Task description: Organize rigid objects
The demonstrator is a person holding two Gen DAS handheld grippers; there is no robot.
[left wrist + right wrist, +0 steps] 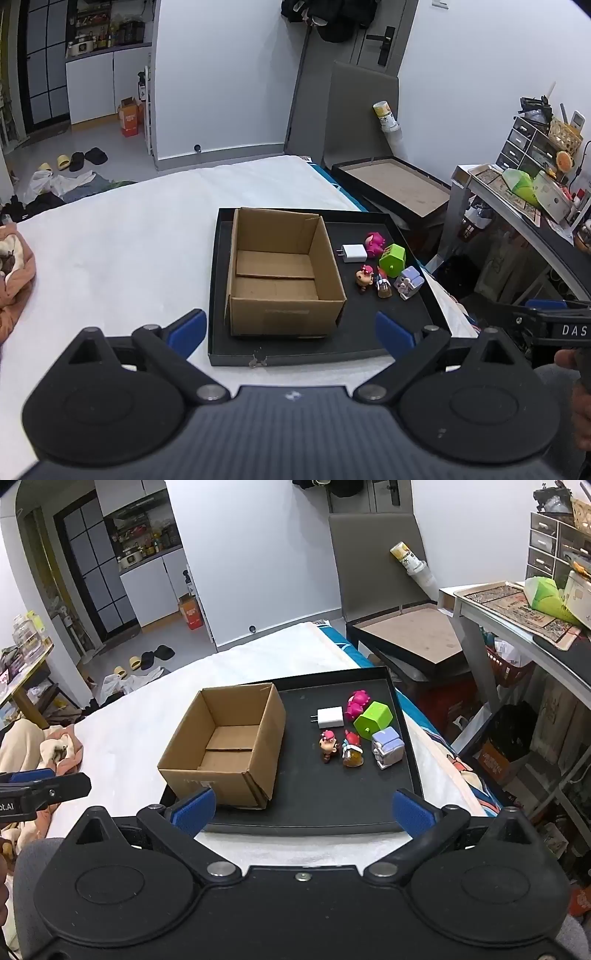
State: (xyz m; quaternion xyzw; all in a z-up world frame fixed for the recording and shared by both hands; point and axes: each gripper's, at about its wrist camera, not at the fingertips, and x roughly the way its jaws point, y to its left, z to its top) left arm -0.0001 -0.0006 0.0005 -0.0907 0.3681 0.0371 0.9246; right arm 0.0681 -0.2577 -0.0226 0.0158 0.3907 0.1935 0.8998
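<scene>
White-sheeted bed (pixel 122 734) carries a shallow black tray (pixel 332 812): ahead of both wide, empty tools, left (pixel 290 328) and right (pixel 304 811), 6 small toys and a charger (pixel 330 717) await the open brown cardboard box (pixel 225 746) alongside.

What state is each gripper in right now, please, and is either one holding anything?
Left gripper: open, holding nothing, short of the black tray.
Right gripper: open, holding nothing, also short of the tray.

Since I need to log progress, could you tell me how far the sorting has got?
Nothing is done: the cardboard box is empty. Both the left gripper and the right gripper are open, holding nothing. The charger and five toys, including the green one, remain on the tray.
</scene>
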